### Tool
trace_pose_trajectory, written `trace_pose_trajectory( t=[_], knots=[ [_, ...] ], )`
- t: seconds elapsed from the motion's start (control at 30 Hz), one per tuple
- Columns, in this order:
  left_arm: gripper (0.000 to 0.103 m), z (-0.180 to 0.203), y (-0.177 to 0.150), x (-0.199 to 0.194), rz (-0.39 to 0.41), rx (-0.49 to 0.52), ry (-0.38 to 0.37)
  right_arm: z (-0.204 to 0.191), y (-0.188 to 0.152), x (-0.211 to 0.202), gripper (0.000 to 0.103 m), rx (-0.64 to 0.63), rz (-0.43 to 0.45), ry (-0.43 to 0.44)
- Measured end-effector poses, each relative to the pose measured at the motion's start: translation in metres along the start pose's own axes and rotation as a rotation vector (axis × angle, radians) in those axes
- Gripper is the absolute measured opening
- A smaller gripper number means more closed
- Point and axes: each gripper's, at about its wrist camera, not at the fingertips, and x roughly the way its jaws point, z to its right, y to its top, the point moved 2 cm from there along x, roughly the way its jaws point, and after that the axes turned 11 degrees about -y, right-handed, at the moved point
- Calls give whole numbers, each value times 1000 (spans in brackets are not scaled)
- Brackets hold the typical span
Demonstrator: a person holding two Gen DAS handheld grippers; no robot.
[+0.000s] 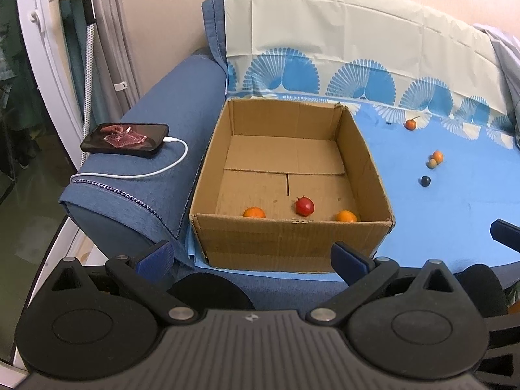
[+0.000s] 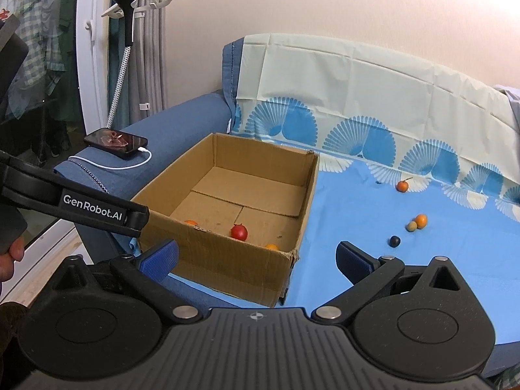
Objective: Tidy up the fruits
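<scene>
4 loose fruits lie on blue cloth (image 2: 341, 214), right of cardboard box (image 2: 227, 260). Dark fruit (image 2: 394, 241) nearest, just ahead-right of right gripper (image 2: 256, 255); fingers spread, empty. Left gripper (image 1: 253, 256) faces box, fingers spread, farther off.

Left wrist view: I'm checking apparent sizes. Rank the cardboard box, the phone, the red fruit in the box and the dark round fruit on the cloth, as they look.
1. Brown cardboard box
2. Black phone
3. Red round fruit
4. Dark round fruit, lying farther from the camera
</scene>
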Motion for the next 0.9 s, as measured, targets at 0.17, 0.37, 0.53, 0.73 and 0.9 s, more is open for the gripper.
trace_pose_trajectory(
  t=[0.17, 0.37, 0.53, 0.73, 0.9],
  knots=[
    [103, 6, 1, 10, -24, 23, 5, 6, -3, 10, 102, 22, -21, 0],
    [103, 18, 7, 26, -58, 48, 2, 19, -10, 22, 102, 58, -50, -7],
    [103, 36, 16, 42, -82, 79, -11, 39, -15, 35, 102, 103, -76, -31],
    [103, 73, 37, 66, -101, 137, -53, 83, -22, 53, 102, 189, -87, -119],
    [103, 121, 58, 93, -106, 209, -106, 135, -34, 70, 102, 256, -110, -231]
  ],
)
